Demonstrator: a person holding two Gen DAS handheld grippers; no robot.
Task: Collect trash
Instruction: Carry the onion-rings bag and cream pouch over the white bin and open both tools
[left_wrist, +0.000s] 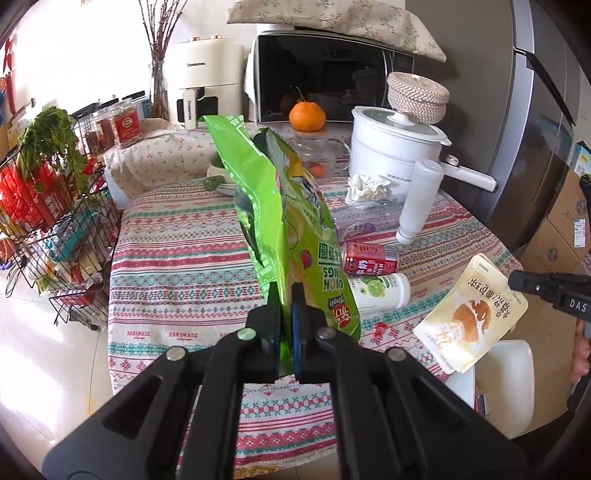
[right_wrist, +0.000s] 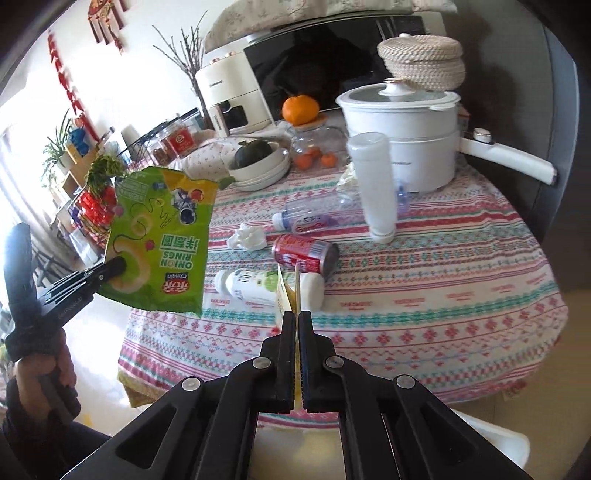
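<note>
Green onion-rings bag (left_wrist: 291, 229) is pinched in the left tongs (left_wrist: 286, 295); the right tongs (right_wrist: 297, 317) clamp a cream snack packet (left_wrist: 471, 314).

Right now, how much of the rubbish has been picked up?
Nothing shows as binned yet. In hand: the left tool grips the green onion-rings bag; the right tool pinches a yellow wrapper. Left on the table: red can, white bottle, clear bottle, crumpled tissue.

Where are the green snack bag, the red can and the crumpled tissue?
green snack bag (right_wrist: 162, 243), right wrist view, on its printed front.
red can (right_wrist: 301, 253), right wrist view, on its side wall as it lies on the table.
crumpled tissue (right_wrist: 248, 237), right wrist view, on its middle.
</note>
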